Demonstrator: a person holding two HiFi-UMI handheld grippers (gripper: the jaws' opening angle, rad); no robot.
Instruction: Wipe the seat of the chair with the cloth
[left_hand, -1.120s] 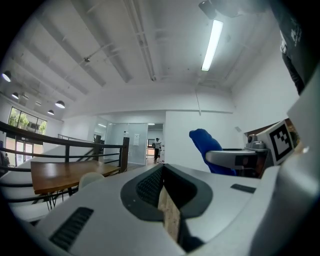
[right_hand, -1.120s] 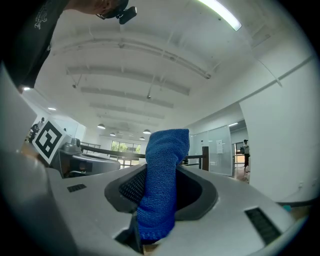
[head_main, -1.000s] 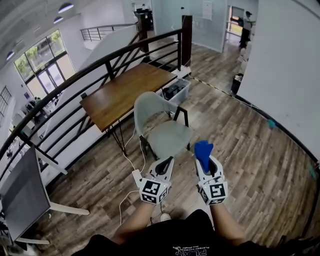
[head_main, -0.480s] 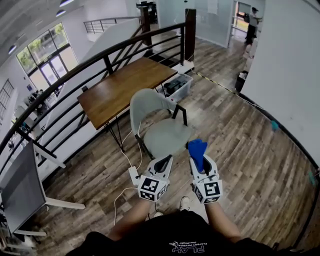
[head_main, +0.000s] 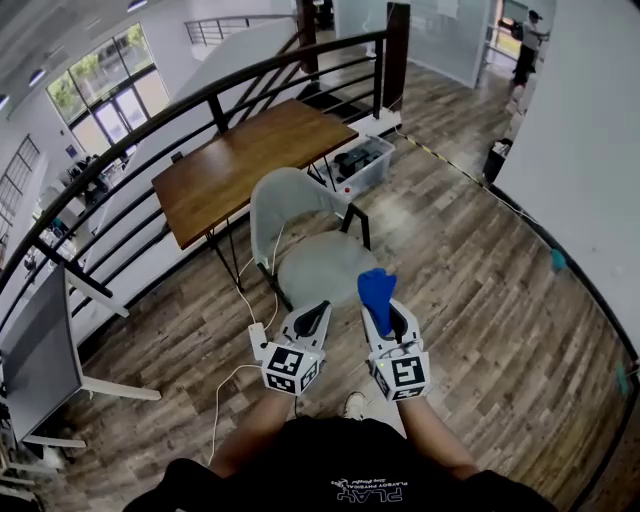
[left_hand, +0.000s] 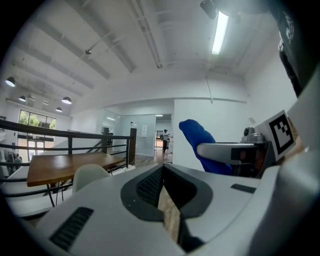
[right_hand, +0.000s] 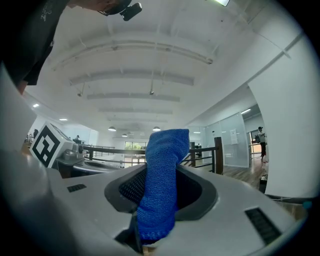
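Observation:
The pale grey chair (head_main: 296, 222) stands on the wood floor with its seat (head_main: 325, 268) bare, and its back shows low in the left gripper view (left_hand: 89, 175). Just short of the seat's front edge, my right gripper (head_main: 383, 312) is shut on the blue cloth (head_main: 376, 292), which sticks up out of the jaws (right_hand: 161, 186). To its left my left gripper (head_main: 312, 320) is shut with nothing in it. From the left gripper view the cloth (left_hand: 197, 142) shows to the right, beside my left gripper (left_hand: 163, 172).
A wooden table (head_main: 250, 160) stands behind the chair, against a black railing (head_main: 200, 110). A clear bin (head_main: 362, 163) sits on the floor right of the table. A power strip and cables (head_main: 256, 335) lie left of the chair. A white wall (head_main: 590, 130) runs along the right.
Both grippers keep the same pose and spacing. The chair now sits a little nearer and lower in view, and the grippers have drifted slightly left.

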